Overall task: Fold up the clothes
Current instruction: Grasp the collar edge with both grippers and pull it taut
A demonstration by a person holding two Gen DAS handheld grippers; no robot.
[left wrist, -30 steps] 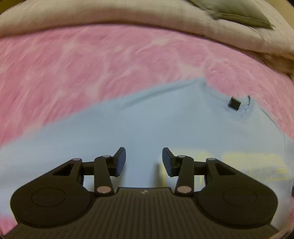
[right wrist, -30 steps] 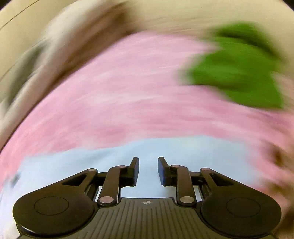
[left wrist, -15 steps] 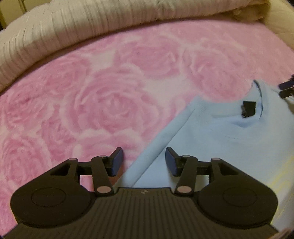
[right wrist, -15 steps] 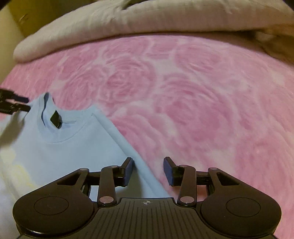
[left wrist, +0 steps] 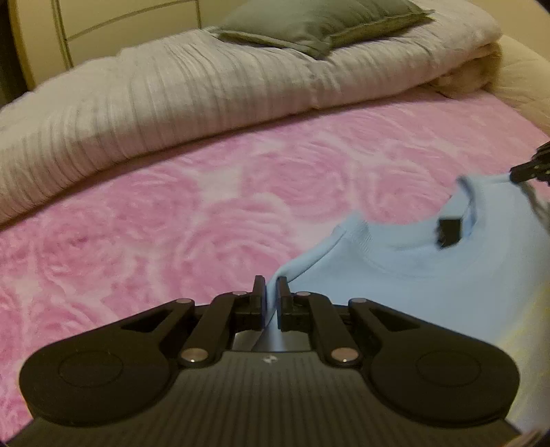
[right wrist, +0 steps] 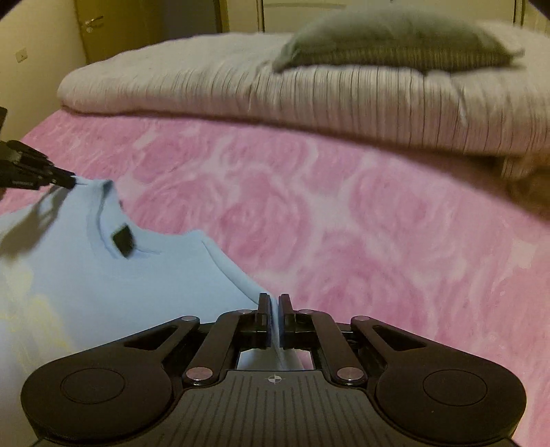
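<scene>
Pink rose blanket (left wrist: 172, 223) lies bare beyond the blue shirt (left wrist: 429, 292), up to a ribbed quilt (left wrist: 172, 113) with a grey pillow (right wrist: 395, 44) on top. Shirt lies flat, collar toward the quilt. Left gripper (left wrist: 270, 292) jaws closing, pinching one shoulder edge; right gripper (right wrist: 274, 311) clamped shut on the other

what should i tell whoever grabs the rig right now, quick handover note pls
Left gripper: closing on the light blue t-shirt, cloth pinched at one shoulder edge.
Right gripper: shut on the other shoulder edge of the shirt.
Shirt lies spread on the pink rose blanket, collar and black neck label towards the rolled duvet and grey pillow.
Done: both shoulders gripped.
Left: no fold visible yet; probably lift and fold the shirt.
</scene>
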